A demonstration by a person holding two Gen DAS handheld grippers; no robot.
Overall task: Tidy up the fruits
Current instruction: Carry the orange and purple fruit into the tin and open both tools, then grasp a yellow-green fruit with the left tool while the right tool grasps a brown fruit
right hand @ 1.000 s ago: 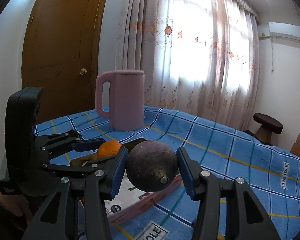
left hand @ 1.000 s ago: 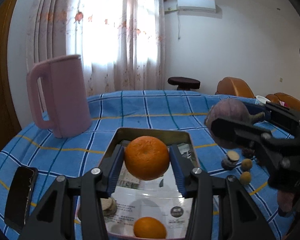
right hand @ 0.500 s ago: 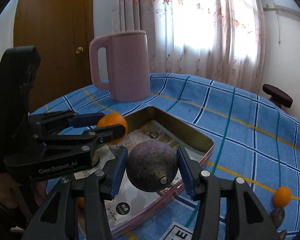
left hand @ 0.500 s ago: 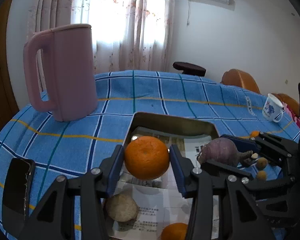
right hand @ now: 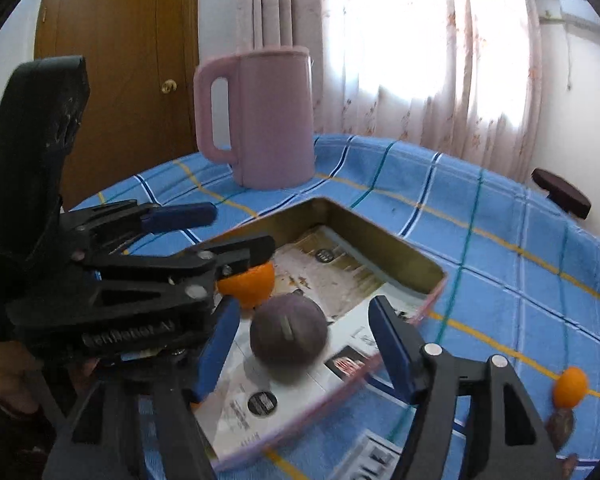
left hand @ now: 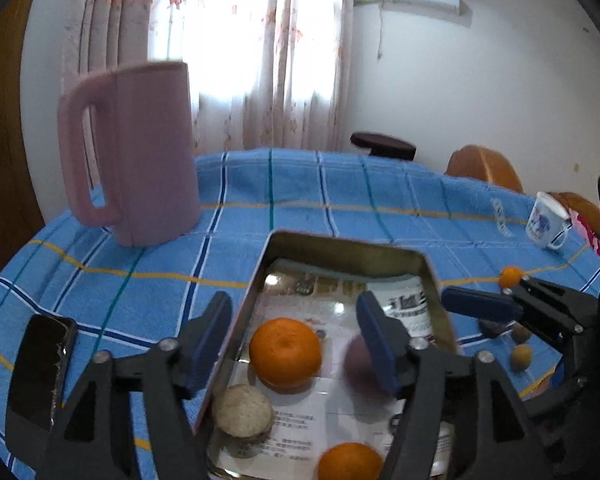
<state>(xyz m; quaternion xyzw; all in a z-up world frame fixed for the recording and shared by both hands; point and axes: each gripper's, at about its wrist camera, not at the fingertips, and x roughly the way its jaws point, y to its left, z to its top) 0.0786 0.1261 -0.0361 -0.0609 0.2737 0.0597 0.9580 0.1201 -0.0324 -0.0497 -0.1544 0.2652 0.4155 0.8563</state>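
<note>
My left gripper [left hand: 293, 312] hangs over the metal tray [left hand: 340, 246], its jaws opening. An orange [left hand: 285, 354] lies on the tray's paper lining between them, and no pad touches it. My right gripper [right hand: 303, 312] is also opening over the tray [right hand: 380, 232]. A blurred purple round fruit [right hand: 288, 336] sits free between its blue pads. That fruit [left hand: 356, 360] shows partly behind my left gripper's right finger. A second orange [left hand: 350, 462] and a pale brown round fruit [left hand: 242, 410] lie nearer in the tray.
A pink jug [left hand: 140, 152] stands on the blue checked cloth behind the tray. A dark phone [left hand: 40, 376] lies at the left. To the right are a small orange [left hand: 510, 276], small brown fruits [left hand: 522, 356] and a white mug [left hand: 546, 222].
Both grippers sank toward the tray and their jaws spread. The orange left the left gripper and the purple fruit left the right one; both now lie in the tray.
</note>
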